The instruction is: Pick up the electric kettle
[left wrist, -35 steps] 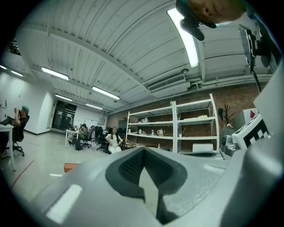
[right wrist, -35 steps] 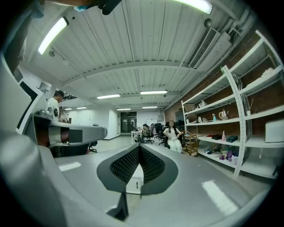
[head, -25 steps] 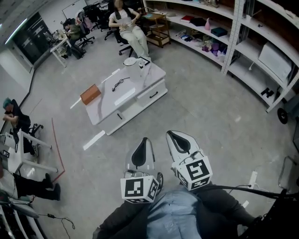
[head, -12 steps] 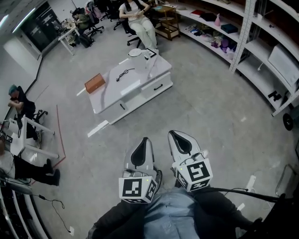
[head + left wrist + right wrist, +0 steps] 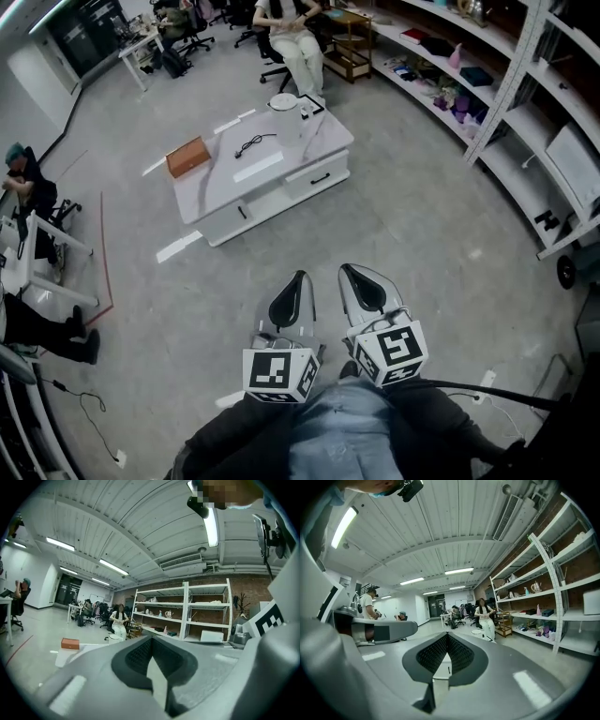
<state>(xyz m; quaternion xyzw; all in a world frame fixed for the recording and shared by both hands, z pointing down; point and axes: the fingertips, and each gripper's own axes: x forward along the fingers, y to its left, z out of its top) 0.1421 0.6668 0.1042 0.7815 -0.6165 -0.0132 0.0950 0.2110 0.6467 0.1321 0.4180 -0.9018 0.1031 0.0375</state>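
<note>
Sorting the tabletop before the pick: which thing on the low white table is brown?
The small box at the left end of the table; the kettle is white, the cable black.

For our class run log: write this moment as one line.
electric kettle: on white table | left gripper: shut, empty | right gripper: shut, empty | pickup: not yet begun
</note>
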